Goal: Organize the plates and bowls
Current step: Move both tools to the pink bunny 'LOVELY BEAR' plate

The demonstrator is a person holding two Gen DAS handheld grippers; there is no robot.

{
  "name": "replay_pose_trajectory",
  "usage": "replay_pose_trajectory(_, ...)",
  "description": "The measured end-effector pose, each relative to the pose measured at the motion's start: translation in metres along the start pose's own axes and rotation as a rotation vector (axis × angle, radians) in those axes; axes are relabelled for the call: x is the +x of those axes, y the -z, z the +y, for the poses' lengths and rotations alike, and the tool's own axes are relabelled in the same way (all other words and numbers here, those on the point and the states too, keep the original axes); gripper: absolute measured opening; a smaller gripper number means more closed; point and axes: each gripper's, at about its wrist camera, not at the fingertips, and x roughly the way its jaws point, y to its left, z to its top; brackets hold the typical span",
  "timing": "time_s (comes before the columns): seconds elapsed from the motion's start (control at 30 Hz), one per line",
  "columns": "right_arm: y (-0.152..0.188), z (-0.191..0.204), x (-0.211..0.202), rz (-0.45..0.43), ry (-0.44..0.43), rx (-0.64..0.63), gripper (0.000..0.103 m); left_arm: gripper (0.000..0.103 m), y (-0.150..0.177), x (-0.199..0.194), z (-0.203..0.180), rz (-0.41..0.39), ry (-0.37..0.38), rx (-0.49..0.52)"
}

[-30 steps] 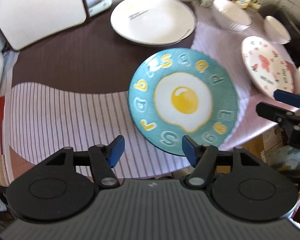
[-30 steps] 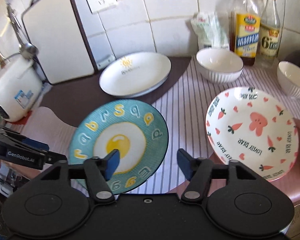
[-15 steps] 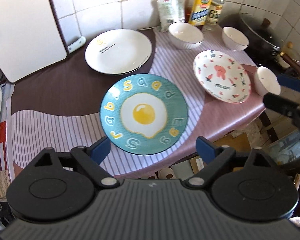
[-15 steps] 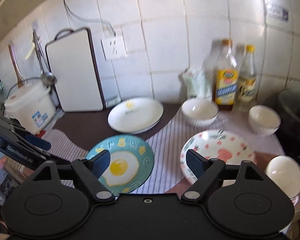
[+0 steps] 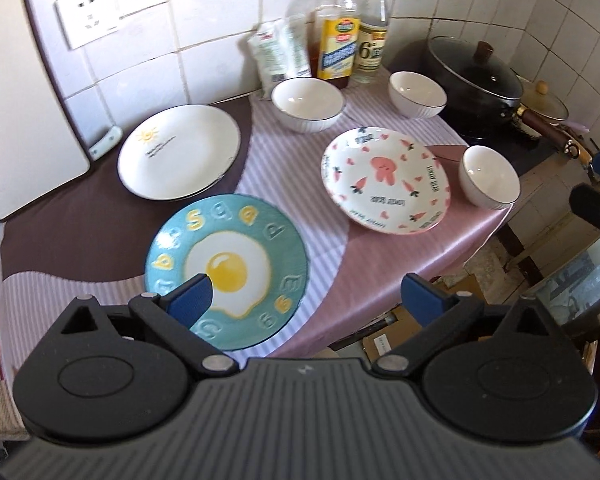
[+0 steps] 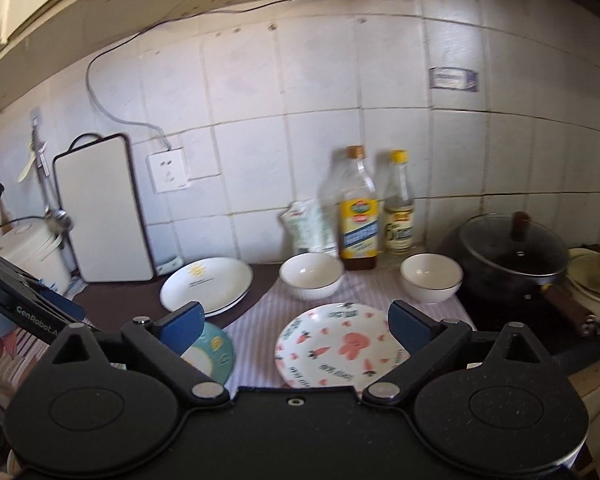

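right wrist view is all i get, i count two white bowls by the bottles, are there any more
observer: yes, a third white bowl stands at the right edge of the table, beside the rabbit plate.
operator: teal plate is half hidden for me, anything on it
observer: no, the egg plate lies flat near the front edge with nothing stacked on it.
operator: left gripper holding anything
observer: no, the left gripper is opening its jaws with nothing between them.

Egg plate (image 5: pixel 236 264) lies left of rabbit plate (image 5: pixel 384 178), two bowls (image 5: pixel 307 101) behind.
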Motion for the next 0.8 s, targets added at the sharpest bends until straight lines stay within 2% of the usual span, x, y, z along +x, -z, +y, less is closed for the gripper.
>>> replay_pose_trajectory(0.13, 0.008, -0.018, -0.002, -0.064, 0.045, 0.041, 0.102, 0.102, -0.011, 0.017, -0.017, -0.01, 0.011, 0.017)
replay_pose_trajectory(0.2, 0.014, -0.029, 0.0, -0.087, 0.059, 0.066, 0.102, 0.102, -0.018, 0.03, -0.024, -0.02, -0.013, 0.01)
replay_pose_trajectory(0.47, 0.039, -0.06, 0.031, -0.092, 0.191, 0.069, 0.102, 0.102, -0.044, 0.094, -0.032, -0.029, -0.048, -0.006)
replay_pose_trajectory(0.53, 0.044, -0.069, 0.039, -0.073, 0.184, 0.102, 0.102, 0.102, -0.049, 0.108, -0.031, -0.036, -0.04, -0.018)
replay_pose_trajectory(0.8, 0.074, -0.076, 0.081, 0.052, 0.058, 0.217, 0.101, 0.099, -0.065, 0.17, -0.036, -0.018, 0.004, 0.009)
